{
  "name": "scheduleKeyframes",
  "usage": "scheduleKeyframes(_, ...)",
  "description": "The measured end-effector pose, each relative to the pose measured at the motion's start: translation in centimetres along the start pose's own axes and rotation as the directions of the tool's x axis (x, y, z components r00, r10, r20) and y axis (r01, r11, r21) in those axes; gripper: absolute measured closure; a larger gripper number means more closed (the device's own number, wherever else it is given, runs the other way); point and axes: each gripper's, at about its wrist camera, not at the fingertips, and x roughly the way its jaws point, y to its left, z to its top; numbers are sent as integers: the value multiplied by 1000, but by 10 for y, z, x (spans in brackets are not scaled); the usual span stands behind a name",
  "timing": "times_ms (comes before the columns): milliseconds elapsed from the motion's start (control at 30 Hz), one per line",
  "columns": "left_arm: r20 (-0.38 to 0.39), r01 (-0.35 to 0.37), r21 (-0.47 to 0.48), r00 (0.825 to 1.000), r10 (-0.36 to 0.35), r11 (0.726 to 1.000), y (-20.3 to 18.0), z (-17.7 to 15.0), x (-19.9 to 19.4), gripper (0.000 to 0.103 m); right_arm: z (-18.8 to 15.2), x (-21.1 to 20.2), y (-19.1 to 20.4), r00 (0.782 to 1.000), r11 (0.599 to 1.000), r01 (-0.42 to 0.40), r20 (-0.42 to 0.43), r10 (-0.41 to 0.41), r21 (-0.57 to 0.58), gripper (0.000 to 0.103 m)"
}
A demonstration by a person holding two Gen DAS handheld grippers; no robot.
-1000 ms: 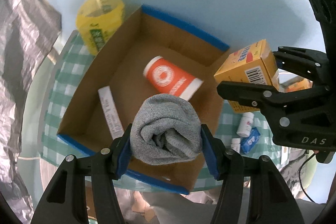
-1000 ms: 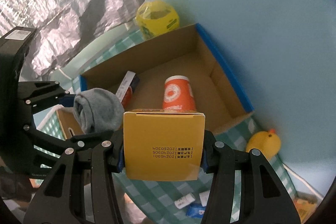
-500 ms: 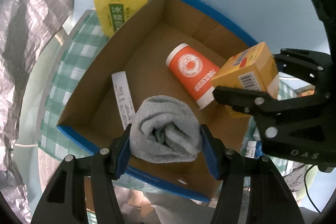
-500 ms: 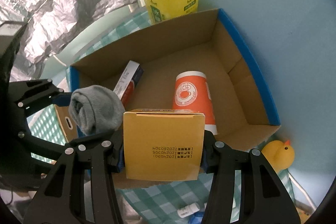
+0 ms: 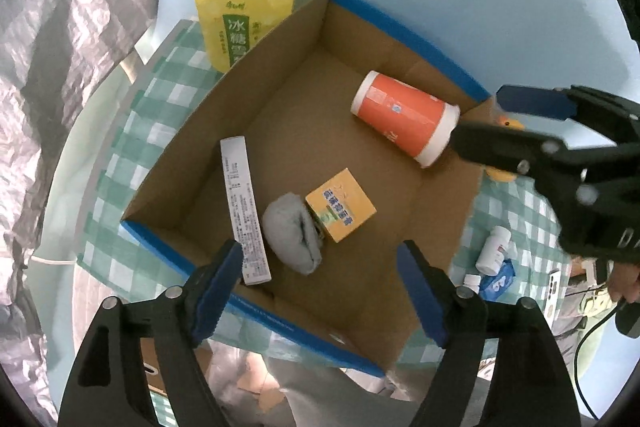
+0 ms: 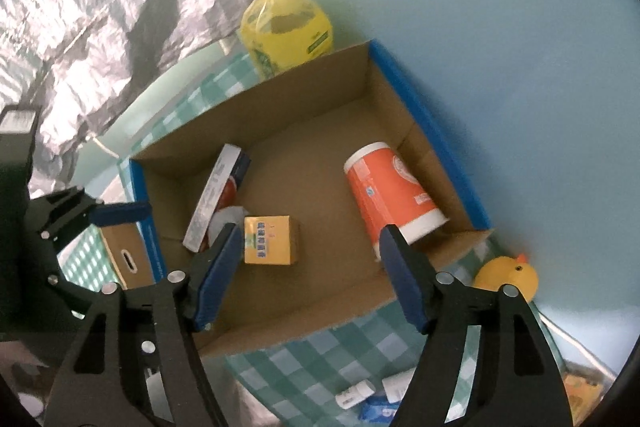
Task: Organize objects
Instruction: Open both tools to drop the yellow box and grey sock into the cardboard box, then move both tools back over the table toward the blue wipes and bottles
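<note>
Grey rolled sock (image 5: 291, 239) and yellow carton (image 5: 341, 209) have been dropped into the cardboard box (image 5: 436, 207); both the left hand-held gripper (image 5: 320, 291) and the right hand-held gripper (image 6: 310, 273) are now spread empty.

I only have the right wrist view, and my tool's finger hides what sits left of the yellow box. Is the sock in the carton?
Observer: Yes. The left wrist view shows the grey sock on the floor of the carton, touching the yellow box.
Operator: What's on the sock's other side?
Observer: The long white box. The sock lies between the two boxes.
Operator: Is the left tool holding anything?
Observer: No. The left tool is open and empty, over the carton's near wall.
</note>
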Motion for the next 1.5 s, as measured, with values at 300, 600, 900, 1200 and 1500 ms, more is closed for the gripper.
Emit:
scheduleKeyframes(300, 39, -5, 74, 999, 2, 997, -14, 0, -29, 16, -13, -40, -13, 997, 997, 69, 28, -70, 28, 24)
scheduleKeyframes(600, 98, 15, 150, 995, -30, 989, -48, 3, -53, 15, -27, -82, -29, 992, 994, 75, 99, -83, 82, 21)
scheduleKeyframes(900, 214, 50, 228, 972, -100, 972, -90, -2, -68, 15, -59, -106, -55, 981, 977, 93, 148, -123, 192, 21)
scheduleKeyframes(1200, 190, 88, 312, 970, -153, 946, -126, -10, -60, 15, -105, -115, -95, 976, 937, 119, 136, -171, 328, 21)
scheduleKeyframes(1500, 120, 106, 423, 978, -172, 900, -162, -19, -44, 15, -165, -105, -127, 978, 882, 166, 37, -203, 441, 21)
